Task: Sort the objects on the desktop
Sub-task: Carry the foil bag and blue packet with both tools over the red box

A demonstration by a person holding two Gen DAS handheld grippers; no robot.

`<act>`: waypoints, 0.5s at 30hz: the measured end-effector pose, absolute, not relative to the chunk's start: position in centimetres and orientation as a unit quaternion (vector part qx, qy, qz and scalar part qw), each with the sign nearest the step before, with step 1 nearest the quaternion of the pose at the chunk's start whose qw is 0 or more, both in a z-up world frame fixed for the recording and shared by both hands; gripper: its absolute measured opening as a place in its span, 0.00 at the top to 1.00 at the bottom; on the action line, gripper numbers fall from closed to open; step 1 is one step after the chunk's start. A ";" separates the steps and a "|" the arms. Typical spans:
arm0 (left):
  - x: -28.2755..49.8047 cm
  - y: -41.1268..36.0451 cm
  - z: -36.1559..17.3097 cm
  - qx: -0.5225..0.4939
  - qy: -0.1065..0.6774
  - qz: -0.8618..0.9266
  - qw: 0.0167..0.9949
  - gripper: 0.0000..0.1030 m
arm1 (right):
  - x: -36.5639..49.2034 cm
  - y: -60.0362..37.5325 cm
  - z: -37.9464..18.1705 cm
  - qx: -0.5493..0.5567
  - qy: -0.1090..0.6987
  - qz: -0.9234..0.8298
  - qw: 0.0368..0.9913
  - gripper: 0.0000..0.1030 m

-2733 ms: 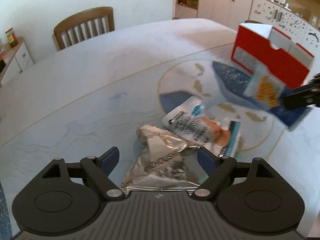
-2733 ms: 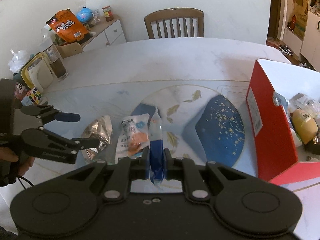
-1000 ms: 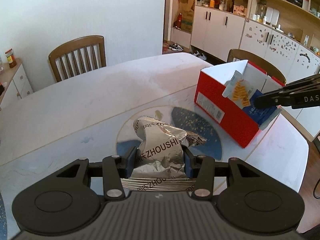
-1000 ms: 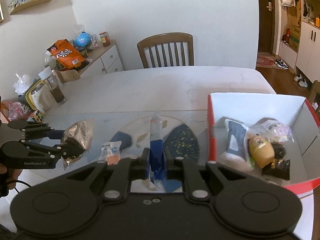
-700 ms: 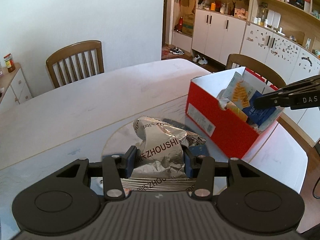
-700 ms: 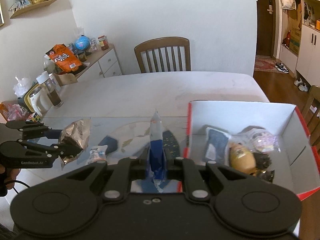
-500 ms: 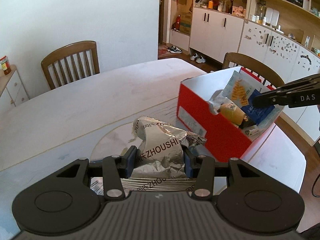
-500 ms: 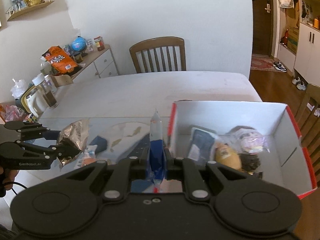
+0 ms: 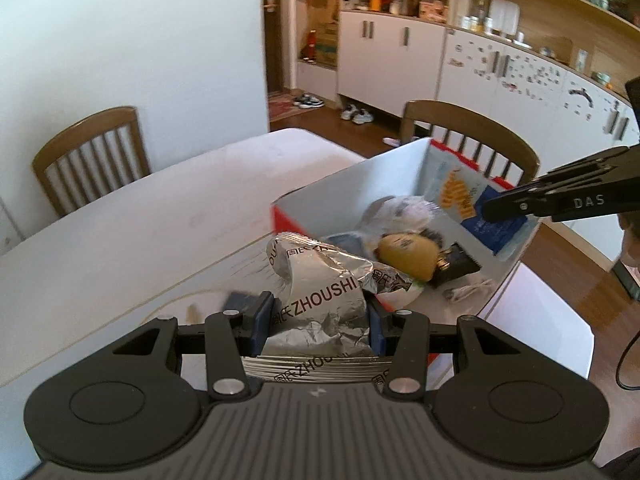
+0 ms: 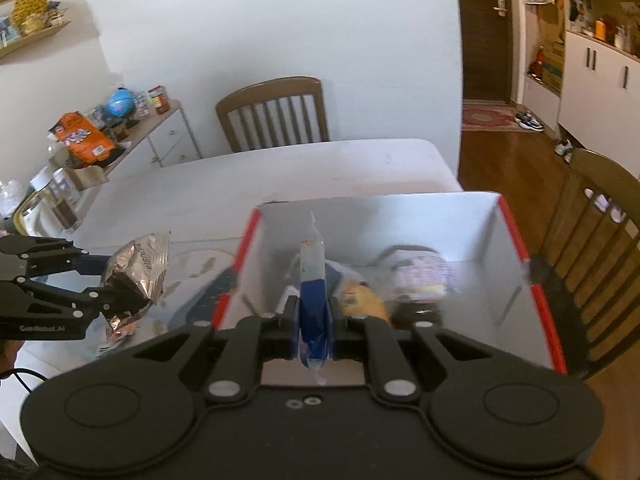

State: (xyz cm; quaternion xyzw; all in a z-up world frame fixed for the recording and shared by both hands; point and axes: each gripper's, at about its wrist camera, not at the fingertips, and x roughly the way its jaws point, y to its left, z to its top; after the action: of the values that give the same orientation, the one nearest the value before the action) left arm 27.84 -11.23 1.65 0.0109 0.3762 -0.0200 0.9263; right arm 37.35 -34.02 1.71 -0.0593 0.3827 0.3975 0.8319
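White table (image 9: 120, 240); left gripper (image 9: 318, 316) clamps foil packet (image 9: 320, 288); right gripper (image 10: 314, 322) pinches blue sachet (image 10: 314, 280) over red box (image 10: 516, 240).

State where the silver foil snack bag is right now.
The silver foil snack bag is clamped in the left gripper, above the table, just outside the red box's left wall.

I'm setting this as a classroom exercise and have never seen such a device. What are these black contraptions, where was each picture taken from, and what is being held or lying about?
No robot: a person carries a two-finger gripper in each hand, each with a fisheye camera looking along its fingers. In the left camera's picture, the left gripper clamps a crumpled silver foil snack bag. In the right camera's picture, the right gripper pinches a flat blue-and-white packet edge-on, over an open red box with white inside. The box stands on a white table and already contains a yellow wrapped item and other packets. Wooden chairs stand around.
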 end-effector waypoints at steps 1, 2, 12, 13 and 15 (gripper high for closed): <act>28.4 -11.7 1.6 0.014 0.376 -0.025 0.926 0.55 | 37.6 -34.3 1.7 -0.058 0.383 0.395 0.833 0.89; 29.0 -12.1 1.6 0.016 0.377 -0.031 0.925 0.55 | 38.0 -34.7 1.6 -0.057 0.383 0.392 0.835 0.89; 33.9 -16.9 -0.5 0.049 0.427 -0.096 0.898 0.55 | 40.5 -36.9 0.3 -0.059 0.395 0.367 0.840 0.89; 34.3 -17.1 -0.9 0.050 0.436 -0.099 0.893 0.55 | 40.7 -37.0 0.2 -0.060 0.397 0.365 0.840 0.89; 35.0 -17.7 -1.1 0.059 0.441 -0.103 0.890 0.55 | 41.1 -37.2 -0.2 -0.062 0.402 0.361 0.840 0.89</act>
State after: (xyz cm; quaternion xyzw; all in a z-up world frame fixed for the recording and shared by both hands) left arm 35.03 -17.67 -1.14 0.0594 0.4409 -0.1035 0.8896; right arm 41.06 -37.22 -0.23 -0.0620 0.4015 0.3608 0.8395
